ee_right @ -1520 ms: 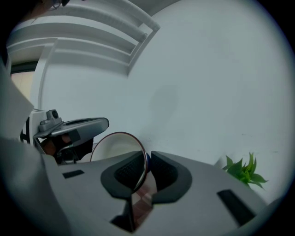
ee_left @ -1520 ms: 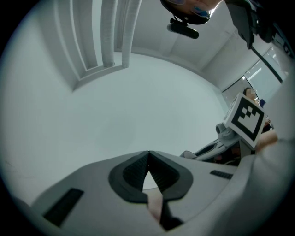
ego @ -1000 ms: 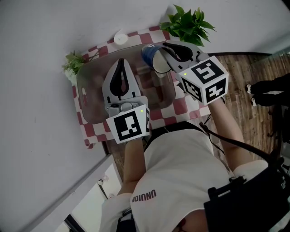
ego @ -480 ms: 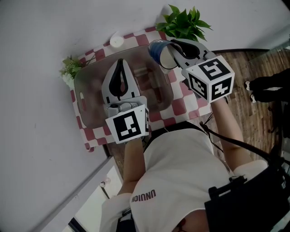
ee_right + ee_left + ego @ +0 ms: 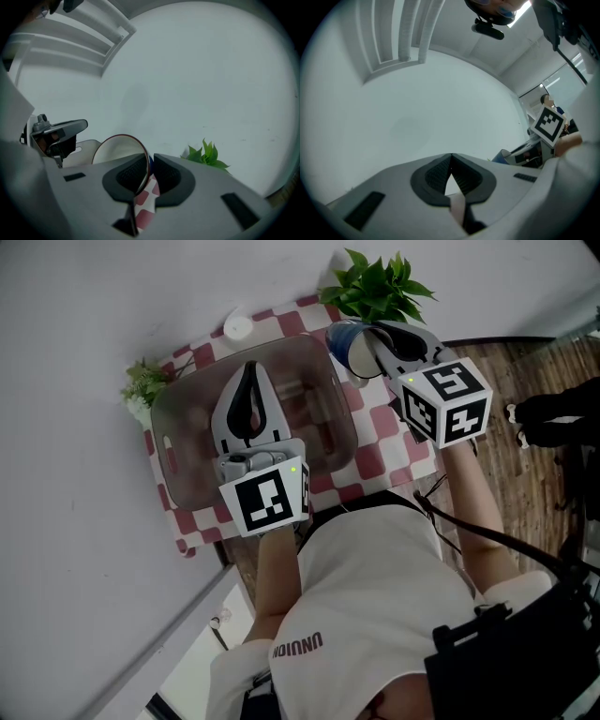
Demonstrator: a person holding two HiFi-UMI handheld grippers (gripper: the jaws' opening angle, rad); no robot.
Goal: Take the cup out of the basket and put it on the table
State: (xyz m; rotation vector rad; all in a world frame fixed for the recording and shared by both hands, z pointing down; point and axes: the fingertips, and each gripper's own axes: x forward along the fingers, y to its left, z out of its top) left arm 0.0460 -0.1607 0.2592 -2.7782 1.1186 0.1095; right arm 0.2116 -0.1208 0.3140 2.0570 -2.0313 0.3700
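Over at the right edge of the smoky, see-through plastic basket point(image 5: 161, 442), above the red-and-white checkered tablecloth point(image 5: 373, 463), our right gripper point(image 5: 148, 164) is pinching the cup point(image 5: 342, 338) by its thin wall. Its ribbed black pads are closed on the rim, so the cup's hanging in the air tipped on its side near the leafy plant point(image 5: 375, 289). We're looking at a round cup, glossy blue outside and white inside with a dark lip, while our left gripper point(image 5: 451, 159) is hovering over the basket with its jaws pressed together on nothing.
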